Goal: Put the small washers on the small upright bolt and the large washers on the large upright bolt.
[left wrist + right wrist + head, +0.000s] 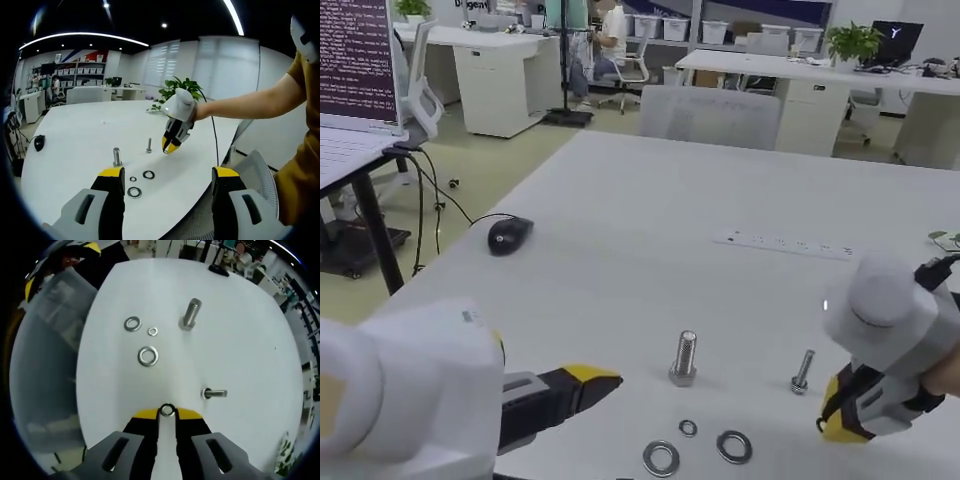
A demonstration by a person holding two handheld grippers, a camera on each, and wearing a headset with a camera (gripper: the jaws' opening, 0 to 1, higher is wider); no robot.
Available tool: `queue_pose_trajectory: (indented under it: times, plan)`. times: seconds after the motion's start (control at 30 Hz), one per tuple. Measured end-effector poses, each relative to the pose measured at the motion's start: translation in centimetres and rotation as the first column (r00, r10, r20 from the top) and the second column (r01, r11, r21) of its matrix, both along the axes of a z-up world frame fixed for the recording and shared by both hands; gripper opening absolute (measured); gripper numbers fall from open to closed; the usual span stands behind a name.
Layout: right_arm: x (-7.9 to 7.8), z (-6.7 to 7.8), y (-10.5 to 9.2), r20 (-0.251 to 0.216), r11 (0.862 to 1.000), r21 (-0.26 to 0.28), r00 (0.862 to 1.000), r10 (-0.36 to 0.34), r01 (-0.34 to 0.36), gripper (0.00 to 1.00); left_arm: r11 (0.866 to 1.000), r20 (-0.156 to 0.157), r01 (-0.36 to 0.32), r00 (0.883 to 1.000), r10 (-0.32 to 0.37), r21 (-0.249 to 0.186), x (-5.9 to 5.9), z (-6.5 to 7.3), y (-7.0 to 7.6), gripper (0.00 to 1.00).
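In the head view, the left gripper (600, 385) is cut off at the left edge and the right gripper (835, 425) at the right edge; the small washer (167, 410) sits half hidden between the right gripper's jaw tips.

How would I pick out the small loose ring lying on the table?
On the white table, find the large upright bolt. Three rings lie flat just in front of it; the small washer is the middle one, nearest the bolt, far smaller than the large washers beside it.
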State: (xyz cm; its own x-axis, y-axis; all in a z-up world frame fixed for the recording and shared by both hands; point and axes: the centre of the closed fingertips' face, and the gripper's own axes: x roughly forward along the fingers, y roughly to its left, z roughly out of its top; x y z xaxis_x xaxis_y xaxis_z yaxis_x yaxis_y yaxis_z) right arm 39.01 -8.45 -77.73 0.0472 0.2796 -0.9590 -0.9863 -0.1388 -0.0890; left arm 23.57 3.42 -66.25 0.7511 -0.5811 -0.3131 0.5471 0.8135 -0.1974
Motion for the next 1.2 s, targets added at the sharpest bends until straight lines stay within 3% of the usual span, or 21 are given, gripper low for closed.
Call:
queue_pose_trajectory:
  times: [0.3,0.53,1.2]
  plan:
    - [2.5,2.5,0.3,0.049,1.0,-0.011,0.999,0.009,-0.009,0.12,1.0,-0.004,0.006,1.0,-0.006,-0.003,0.1,-0.2,-0.2,0.7]
    - [3.7,3.4,1.4,0.07,1.0,-0.012,0.997,0.024,-0.023,0.12,1.0,-0.009,0.001,1.0,-0.001,-0.003,0.1,-0.4,0.0,0.7]
    - [5.1,2.2,2.8,0.06,0.998,-0.032,0.997,0.049,-0.047,0.12,1.0,-0.025,-0.028,0.999,0.027,-0.013,0.4,-1.0,0.6,0.7]
